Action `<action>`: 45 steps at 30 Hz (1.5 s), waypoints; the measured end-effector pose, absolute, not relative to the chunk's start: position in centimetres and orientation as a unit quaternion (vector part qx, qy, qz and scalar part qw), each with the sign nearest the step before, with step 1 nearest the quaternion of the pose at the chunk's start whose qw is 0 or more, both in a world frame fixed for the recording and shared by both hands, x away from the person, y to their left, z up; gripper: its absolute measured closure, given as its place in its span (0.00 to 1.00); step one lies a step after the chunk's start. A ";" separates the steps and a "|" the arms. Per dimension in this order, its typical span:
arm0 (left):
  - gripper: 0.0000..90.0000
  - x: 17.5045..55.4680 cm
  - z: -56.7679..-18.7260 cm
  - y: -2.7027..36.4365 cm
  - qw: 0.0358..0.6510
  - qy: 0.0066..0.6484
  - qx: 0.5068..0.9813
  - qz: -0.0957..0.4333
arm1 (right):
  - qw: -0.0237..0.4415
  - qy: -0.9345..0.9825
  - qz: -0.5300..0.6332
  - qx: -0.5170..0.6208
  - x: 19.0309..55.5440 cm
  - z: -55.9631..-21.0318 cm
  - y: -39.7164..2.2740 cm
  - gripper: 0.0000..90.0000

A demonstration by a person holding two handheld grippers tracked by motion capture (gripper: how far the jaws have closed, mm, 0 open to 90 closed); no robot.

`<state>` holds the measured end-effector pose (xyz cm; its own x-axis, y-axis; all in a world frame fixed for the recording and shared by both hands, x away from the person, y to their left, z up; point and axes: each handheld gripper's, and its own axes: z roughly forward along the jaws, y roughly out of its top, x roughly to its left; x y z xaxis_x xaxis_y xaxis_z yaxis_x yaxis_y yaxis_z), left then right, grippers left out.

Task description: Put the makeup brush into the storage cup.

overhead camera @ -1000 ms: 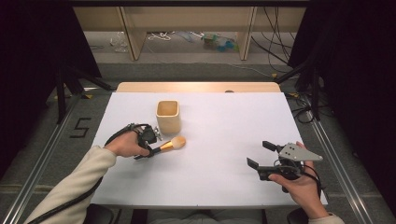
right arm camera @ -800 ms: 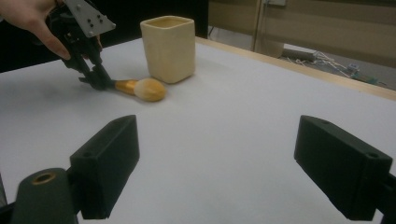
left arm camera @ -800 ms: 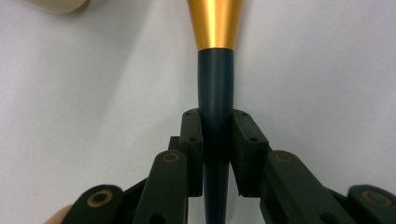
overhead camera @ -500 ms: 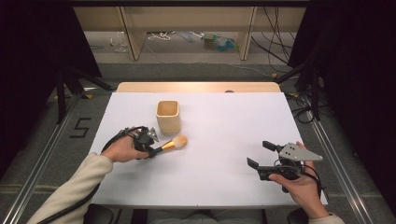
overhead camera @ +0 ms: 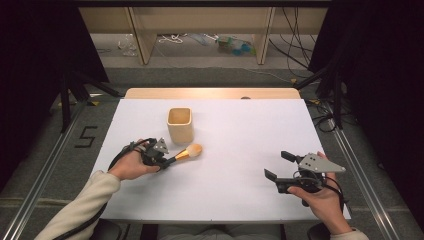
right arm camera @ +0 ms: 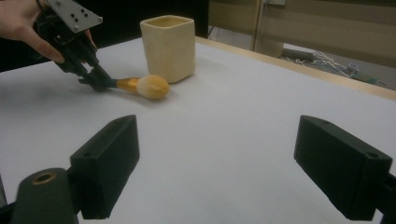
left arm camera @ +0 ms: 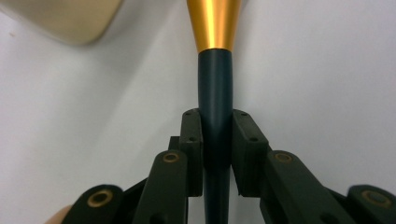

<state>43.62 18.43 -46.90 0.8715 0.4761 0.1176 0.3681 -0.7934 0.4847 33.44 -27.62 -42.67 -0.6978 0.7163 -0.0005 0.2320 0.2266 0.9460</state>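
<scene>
A makeup brush (overhead camera: 189,152) with a dark handle, gold ferrule and tan bristle head lies low over the white table (overhead camera: 240,130), just in front of a cream square cup (overhead camera: 180,125). My left gripper (overhead camera: 167,161) is shut on the dark handle (left arm camera: 215,93), which runs straight out between the jaws in the left gripper view. My right gripper (overhead camera: 278,165) is held near the front right edge, open, with nothing between its fingers. In the right gripper view the brush (right arm camera: 144,86), the cup (right arm camera: 169,46) and the left gripper (right arm camera: 100,81) sit far off at upper left.
A wooden strip (overhead camera: 210,93) runs along the table's far edge. Beyond it stand shelf legs with cables on the floor. Metal rails (overhead camera: 45,165) flank the table on both sides. Open white surface stretches between the two grippers.
My left hand and forearm have drawn slightly back toward the near edge, the brush still gripped and its head still beside the cup. The right gripper has not moved.
</scene>
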 end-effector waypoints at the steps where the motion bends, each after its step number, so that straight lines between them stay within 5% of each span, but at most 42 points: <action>1: 0.85 43.6 -46.9 18.4 0.238 0.225 0.937 0.124 | 0.226 0.749 0.536 0.316 33.4 -42.7 -27.6 0.17; 19: 0.85 42.6 -45.8 18.8 0.320 0.243 0.903 0.152 | 0.225 0.755 0.527 0.320 33.4 -42.6 -27.8 0.17; 45: 0.85 41.1 -43.9 18.6 0.492 0.303 0.792 0.197 | 0.225 0.750 0.536 0.317 33.5 -42.7 -27.6 0.17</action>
<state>41.11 18.62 -43.85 0.7387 0.6739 0.0141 0.2858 -0.3322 0.8989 33.49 -27.62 -42.69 -0.6979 0.7162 0.0012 0.2333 0.2258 0.9458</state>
